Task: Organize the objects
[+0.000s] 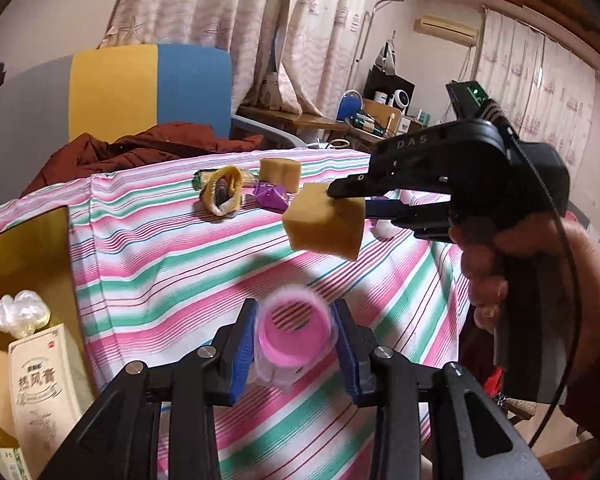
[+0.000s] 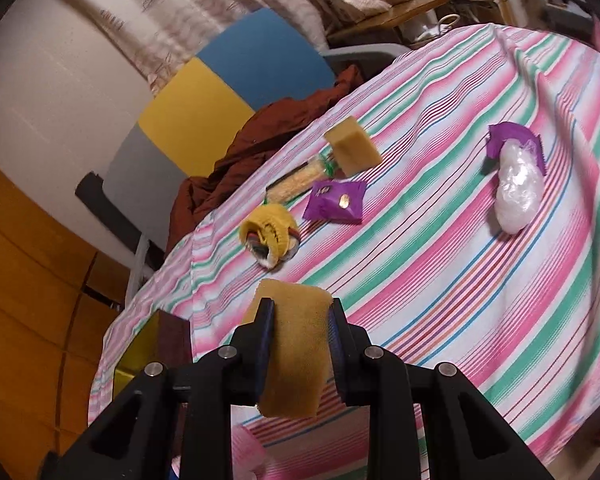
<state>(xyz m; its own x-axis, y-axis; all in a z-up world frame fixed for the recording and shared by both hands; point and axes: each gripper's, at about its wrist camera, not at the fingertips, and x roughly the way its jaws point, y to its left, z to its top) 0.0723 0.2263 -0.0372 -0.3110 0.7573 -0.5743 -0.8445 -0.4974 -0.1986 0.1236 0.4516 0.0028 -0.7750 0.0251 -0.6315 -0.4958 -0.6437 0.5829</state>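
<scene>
My left gripper is shut on a pink hair roller and holds it above the striped tablecloth. My right gripper is shut on a yellow sponge; in the left wrist view that sponge hangs in the air over the table's middle. On the cloth lie a second yellow sponge, a purple snack packet, a rolled yellow sock, a green-ended snack stick, and a clear plastic bag on another purple packet.
A yellow box at the table's left holds a clear plastic bag and a cream carton. A chair with a brown jacket stands behind the table. A cluttered desk is at the back right.
</scene>
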